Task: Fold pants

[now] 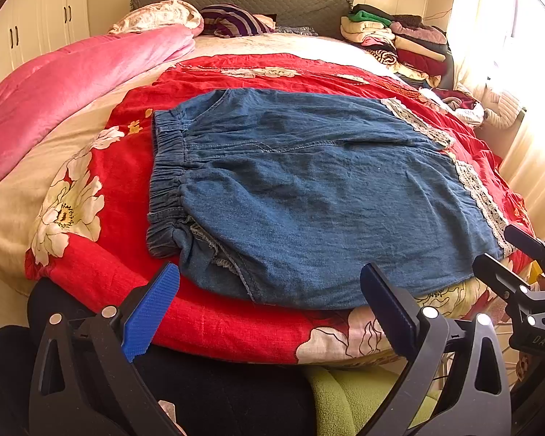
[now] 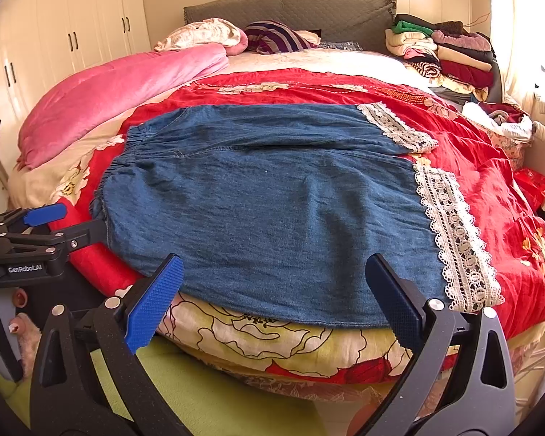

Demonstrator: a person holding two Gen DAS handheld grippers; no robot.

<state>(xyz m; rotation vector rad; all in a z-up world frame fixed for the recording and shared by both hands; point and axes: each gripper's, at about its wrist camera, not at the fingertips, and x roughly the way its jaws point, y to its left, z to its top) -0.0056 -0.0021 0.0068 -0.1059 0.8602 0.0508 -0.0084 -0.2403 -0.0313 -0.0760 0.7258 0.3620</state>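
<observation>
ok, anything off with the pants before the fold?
Mostly flat. The denim pants have a bunched, turned-under corner below the waistband at the near edge. Both tools, left and right, are open and clear of the fabric.

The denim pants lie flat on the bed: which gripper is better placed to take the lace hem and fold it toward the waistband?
Probably the right gripper: it is open near the lace hem, while the left gripper faces the waistband.

The left gripper (image 1: 272, 301) and the right gripper (image 2: 276, 290) hover side by side, jaws spread wide, gripping nothing.
</observation>
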